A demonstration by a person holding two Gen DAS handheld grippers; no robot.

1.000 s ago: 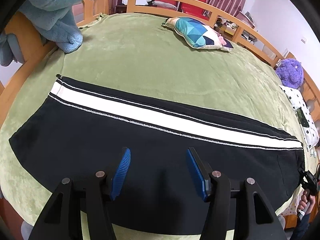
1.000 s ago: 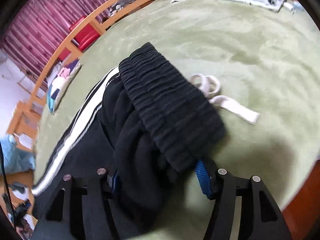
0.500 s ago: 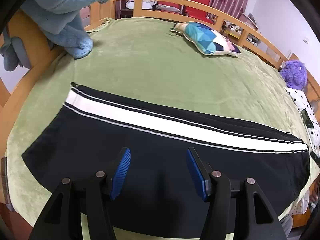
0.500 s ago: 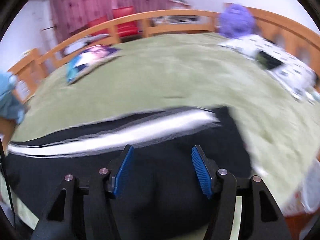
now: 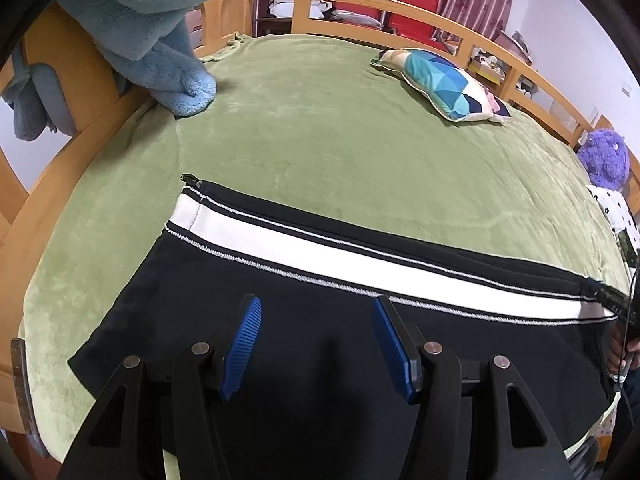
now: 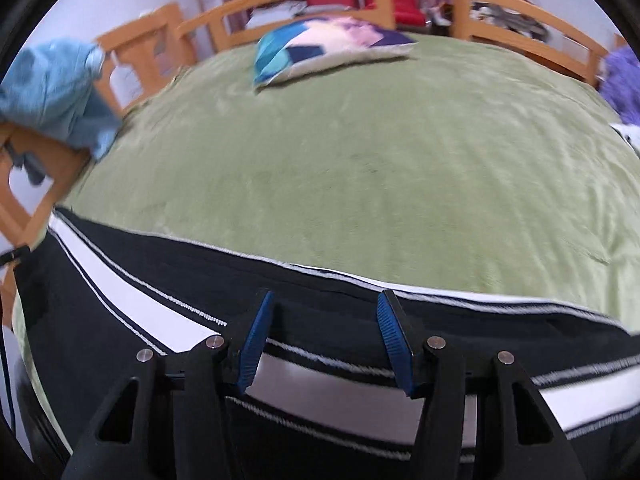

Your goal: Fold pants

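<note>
Black pants [image 5: 320,360] with a white side stripe [image 5: 320,258] lie flat across the near side of a green bed; they also show in the right wrist view [image 6: 120,320]. My left gripper [image 5: 316,340] is open and empty, above the black cloth near the leg end. My right gripper [image 6: 324,336] is open and empty, above the striped part of the pants. The right gripper's tip and the hand holding it show at the right edge of the left wrist view [image 5: 612,302].
The green bed cover [image 5: 340,140] is bounded by a wooden rail [image 5: 360,0]. A blue plush blanket [image 5: 160,40] hangs over the left rail. A patterned pillow [image 5: 448,84] lies at the back, a purple plush toy [image 5: 604,156] at the right.
My right gripper let go of the waistband it held a second ago, swung round and now hovers open over the flat pants. The left gripper shifted a little left.
</note>
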